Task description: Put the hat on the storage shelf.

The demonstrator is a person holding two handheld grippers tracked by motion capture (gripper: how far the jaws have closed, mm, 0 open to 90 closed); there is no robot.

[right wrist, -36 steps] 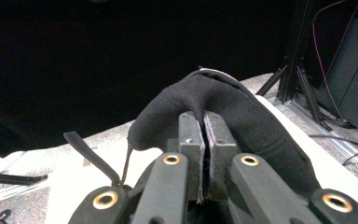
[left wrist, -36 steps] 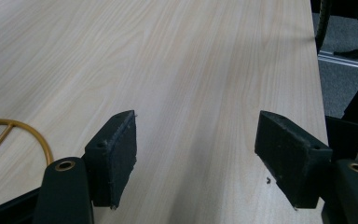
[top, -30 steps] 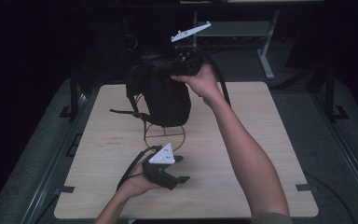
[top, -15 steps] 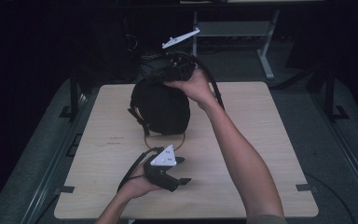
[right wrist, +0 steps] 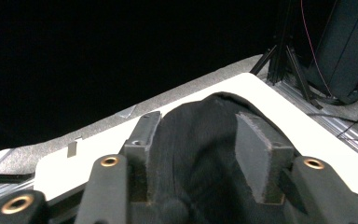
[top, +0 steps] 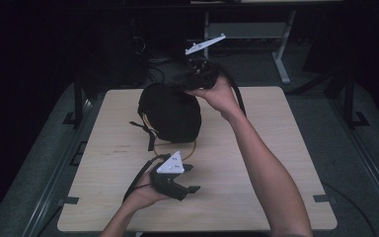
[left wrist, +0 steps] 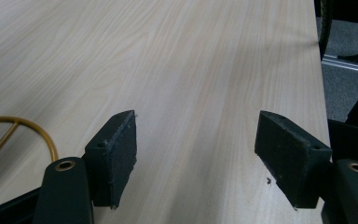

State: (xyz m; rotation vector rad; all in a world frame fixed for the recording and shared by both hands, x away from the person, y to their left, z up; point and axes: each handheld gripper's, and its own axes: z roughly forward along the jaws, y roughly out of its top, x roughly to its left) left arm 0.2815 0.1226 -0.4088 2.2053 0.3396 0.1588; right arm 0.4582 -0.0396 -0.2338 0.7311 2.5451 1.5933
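- Black fabric bag (top: 170,112), rounded and slumped, sits far-centre on the worktop (top: 276,148).
- Right tongs (top: 192,79) clench its top.
- Left tongs (top: 190,178) rest released, near a gold ring (top: 187,148).

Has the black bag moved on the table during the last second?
Yes. The black bag, held by the right gripper, has shifted slightly toward the far edge of the table.

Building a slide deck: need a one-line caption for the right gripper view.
Right gripper shut on bunched black fabric above the pale table's corner.
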